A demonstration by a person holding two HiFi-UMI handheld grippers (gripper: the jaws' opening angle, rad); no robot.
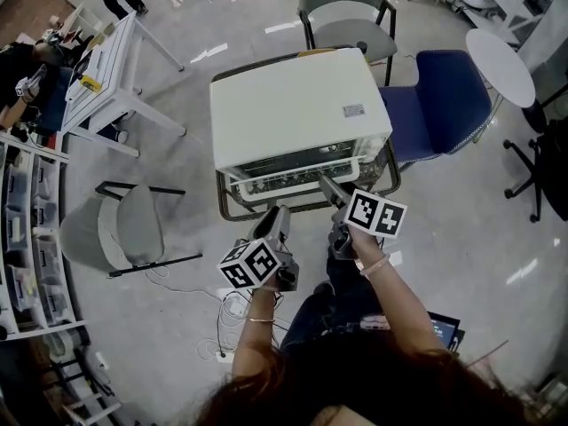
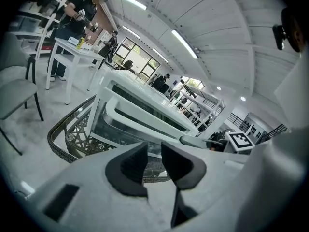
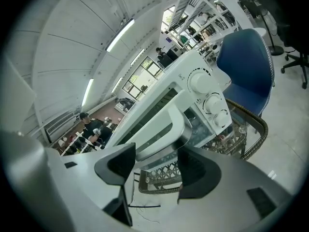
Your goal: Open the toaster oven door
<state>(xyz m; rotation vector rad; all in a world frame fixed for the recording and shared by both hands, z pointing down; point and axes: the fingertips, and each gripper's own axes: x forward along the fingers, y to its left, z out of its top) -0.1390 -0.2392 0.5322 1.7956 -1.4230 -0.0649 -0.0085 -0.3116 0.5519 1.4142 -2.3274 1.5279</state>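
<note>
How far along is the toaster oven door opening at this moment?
Done: nothing yet; the toaster oven door looks shut. In hand: the right gripper, jaws open, is lined up on the door handle without clamping it; left gripper empty. Left: grip and pull down.

I am wearing dark trousers (image 1: 324,313) and a thin bracelet (image 1: 260,320) on each wrist; my grey left gripper (image 1: 281,214) and right gripper (image 1: 328,185) are showing black pads (image 2: 128,170) and cubes (image 1: 251,264) of black-and-white square markers
</note>
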